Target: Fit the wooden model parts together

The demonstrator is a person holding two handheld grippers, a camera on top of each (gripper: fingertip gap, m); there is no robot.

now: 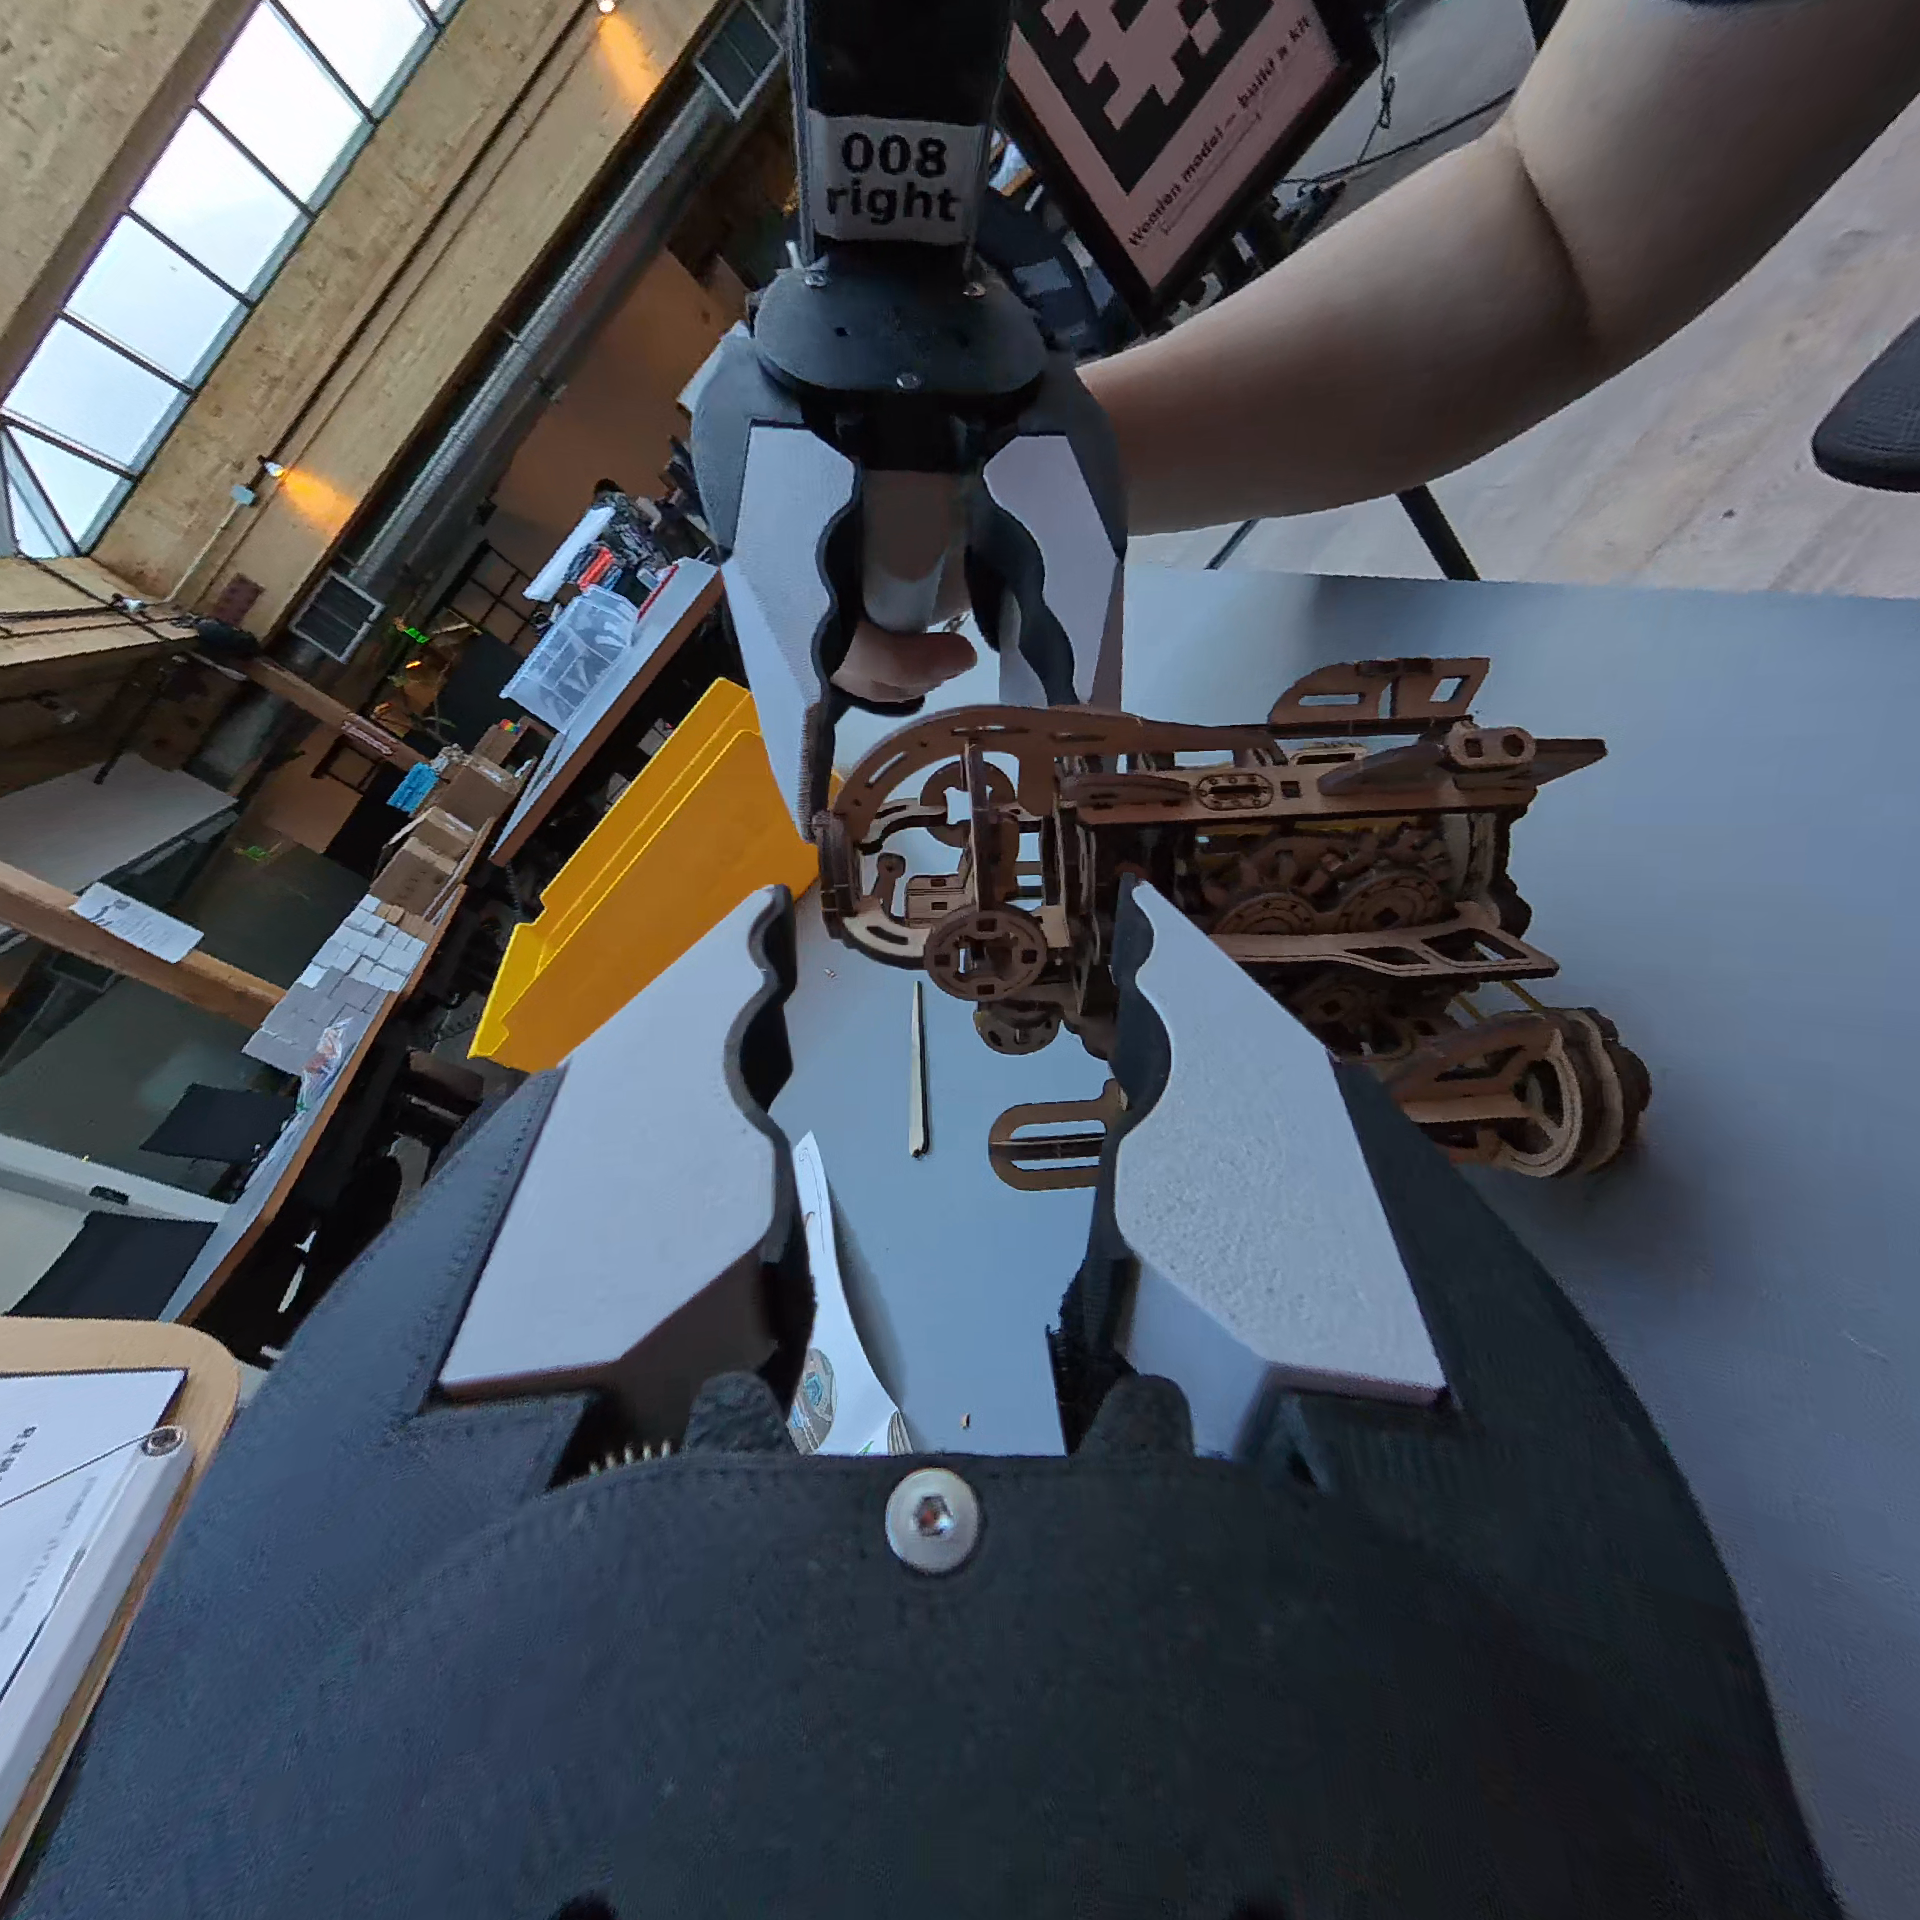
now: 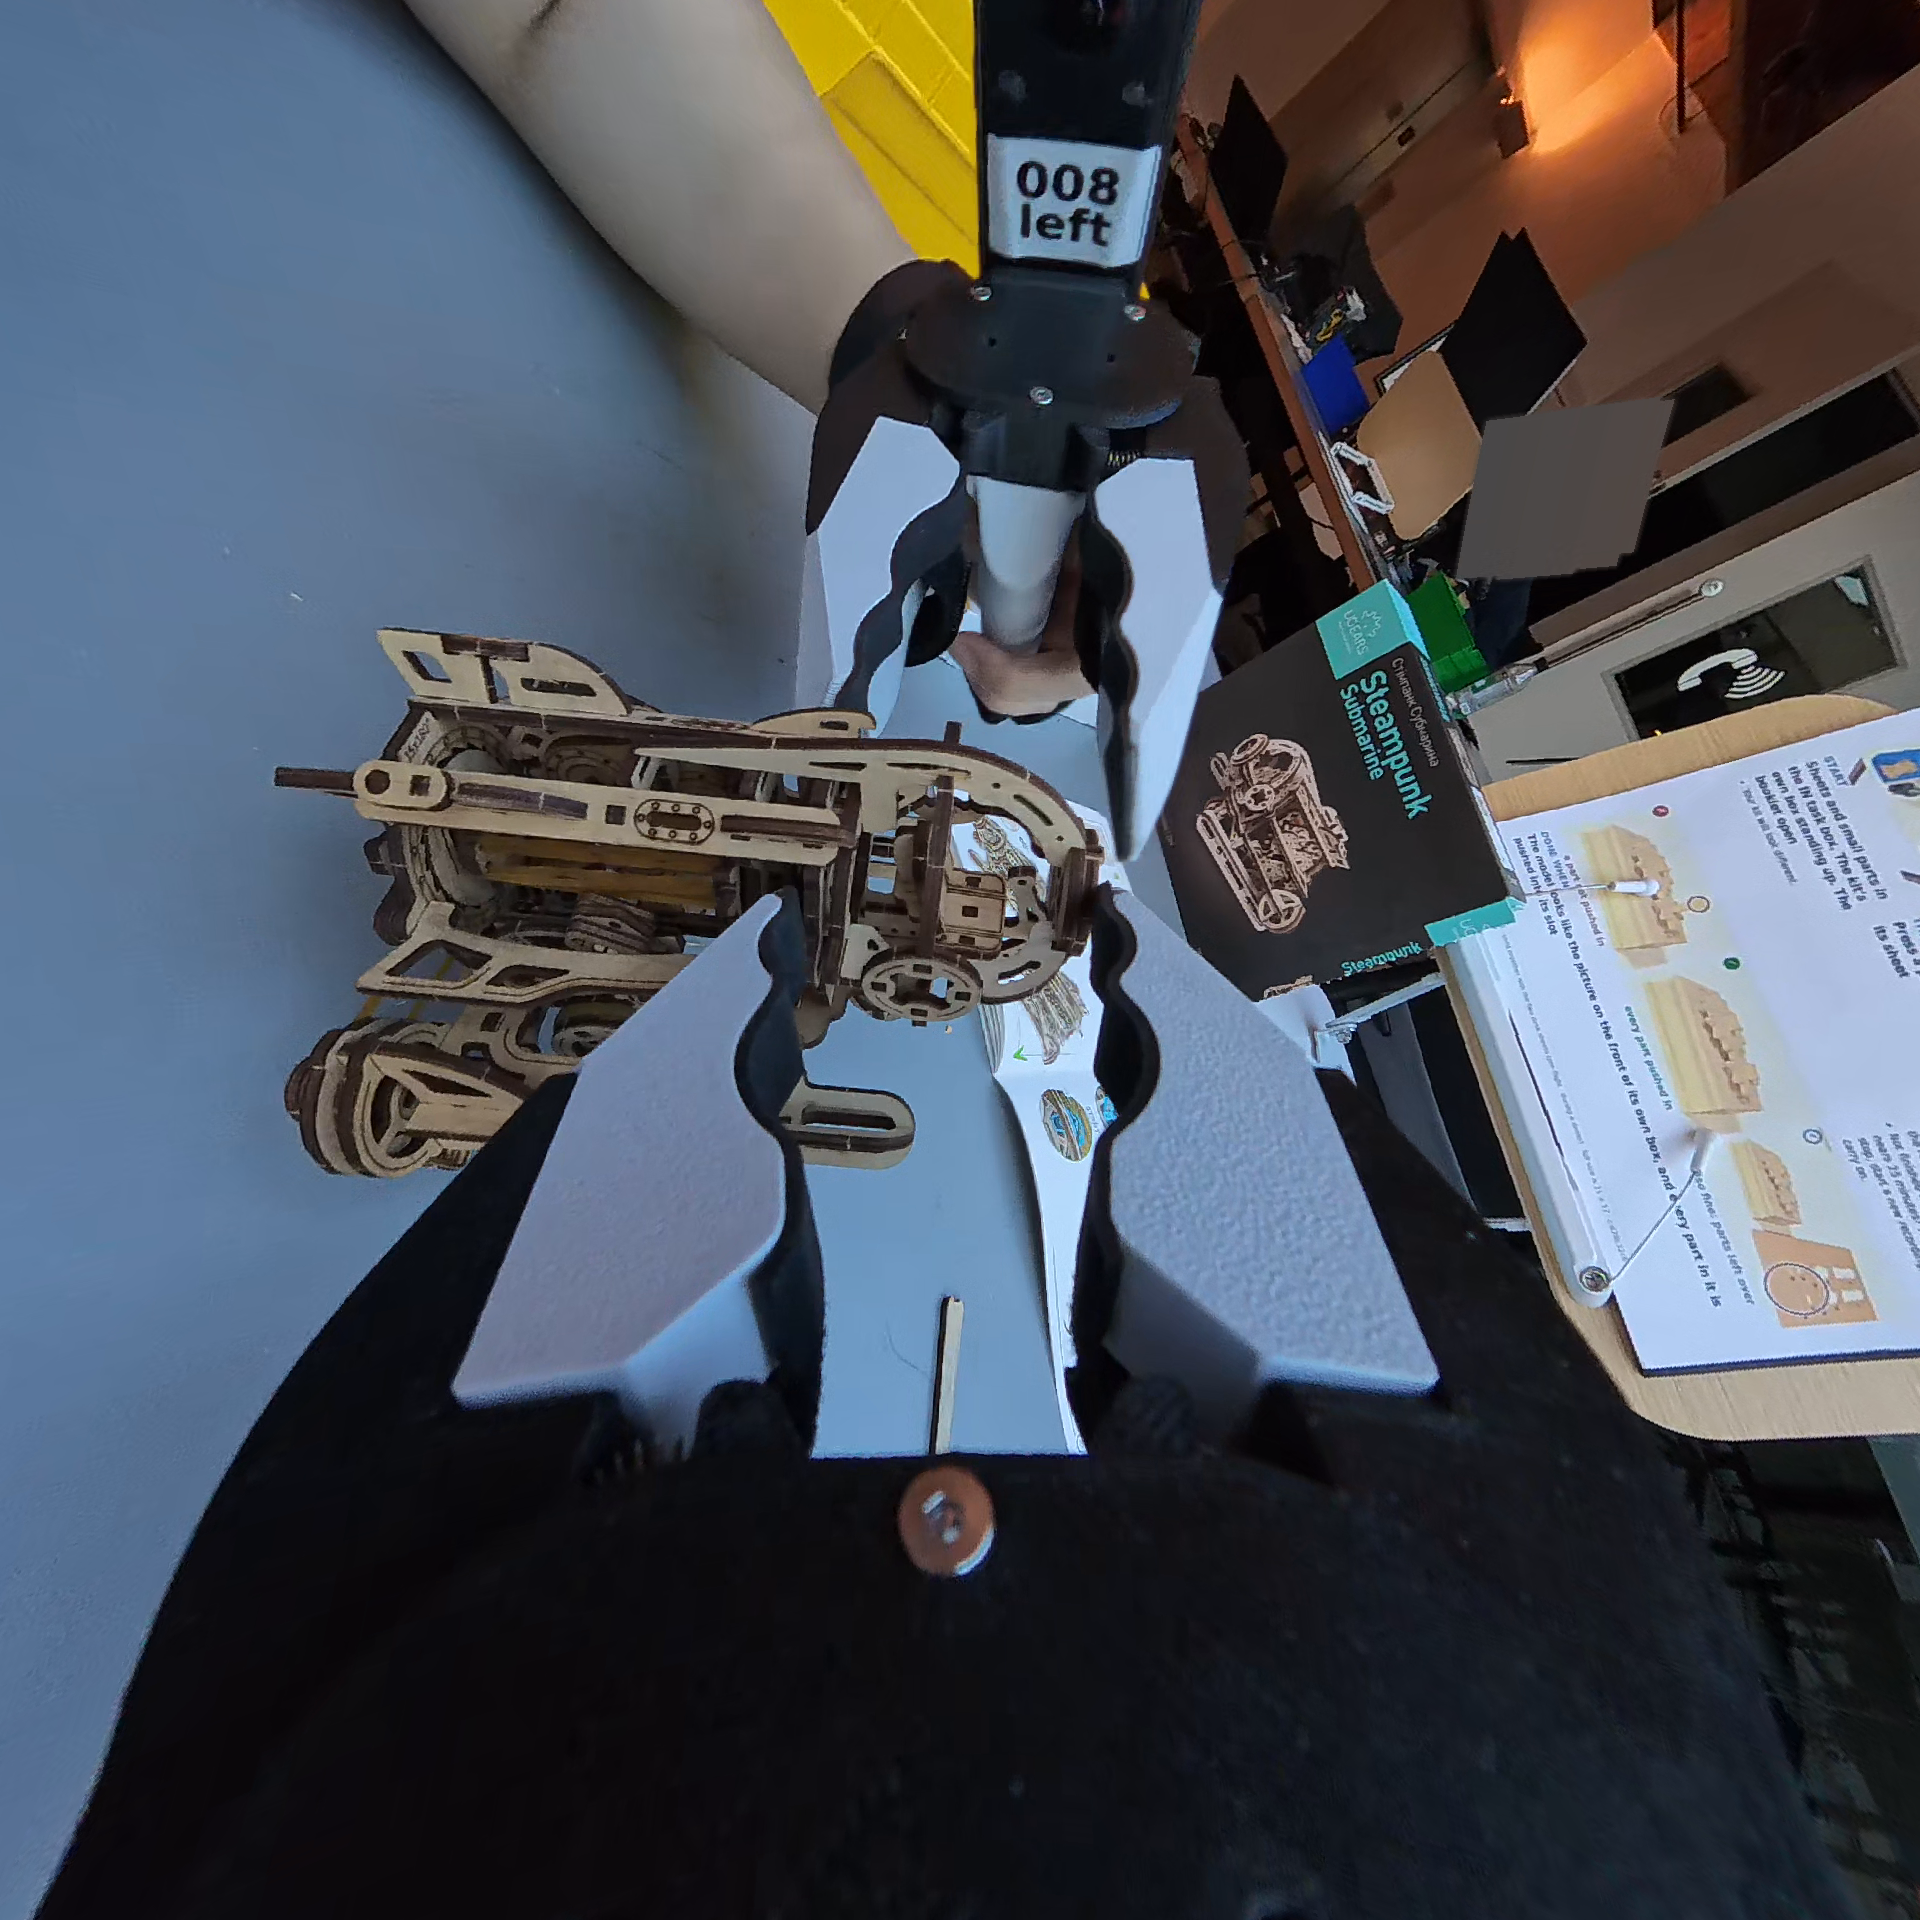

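A half-built wooden model [image 1: 1247,883] lies on its side on the grey table [image 1: 1714,1403]; it also shows in the right wrist view [image 2: 623,852]. My left gripper [image 1: 956,914] is open, its fingers either side of the model's arched front end. My right gripper [image 2: 940,914] is open too and straddles the same front end from the opposite side. Each gripper shows in the other's view, the right [image 1: 966,769] and the left [image 2: 992,779]. A loose slotted wooden part [image 1: 1049,1143] [image 2: 842,1127] and a thin wooden stick [image 1: 917,1070] [image 2: 948,1382] lie on the table under the grippers.
A yellow bin [image 1: 644,914] stands beside the model's front. A printed booklet [image 2: 1049,1122] lies under the grippers. The black kit box [image 2: 1330,810] and a clipboard with an instruction sheet [image 2: 1714,1039] stand at the table's edge. A person's forearm [image 1: 1455,312] reaches over the table. The grippers are tip to tip, or close to it.
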